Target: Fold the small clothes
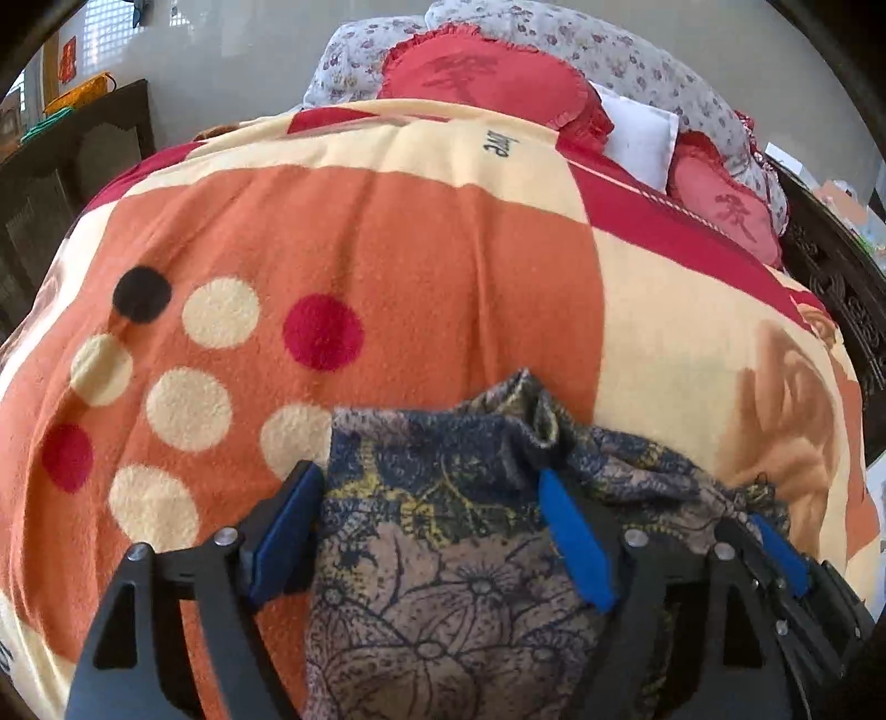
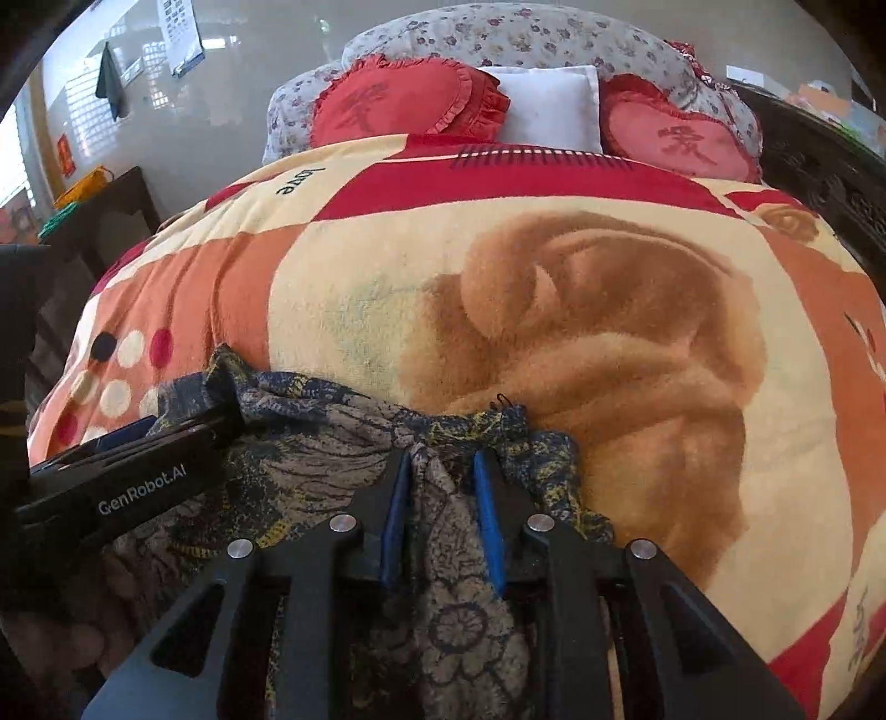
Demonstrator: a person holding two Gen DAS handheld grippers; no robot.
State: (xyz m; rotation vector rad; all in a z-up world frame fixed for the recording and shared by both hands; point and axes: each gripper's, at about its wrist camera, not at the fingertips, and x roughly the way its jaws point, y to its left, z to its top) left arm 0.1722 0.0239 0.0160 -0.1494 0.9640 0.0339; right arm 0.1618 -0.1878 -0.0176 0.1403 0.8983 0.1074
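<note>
The patterned garment (image 1: 443,554), a small piece in dark blue, grey-brown and yellow floral print, lies bunched directly beneath both grippers on the blanket (image 1: 360,249).

Left gripper (image 1: 432,531): jaws spread wide. The garment lies between the blue pads (image 1: 576,531), but the pads do not press on it; no grip is present.

Right gripper (image 2: 440,509): jaws narrowly apart, with a gathered fold of the garment (image 2: 443,498) standing between the two blue pads. Whether the pads clamp the fold cannot be told. The left gripper's black body (image 2: 138,487) sits just to the left of the right gripper, over the same cloth.

Ahead of both grippers the orange, cream and red blanket extends away. At its far end lie two red heart-shaped cushions (image 2: 410,99) with a white pillow (image 2: 548,105) between them, backed by flowered bedding (image 2: 498,33).
</note>
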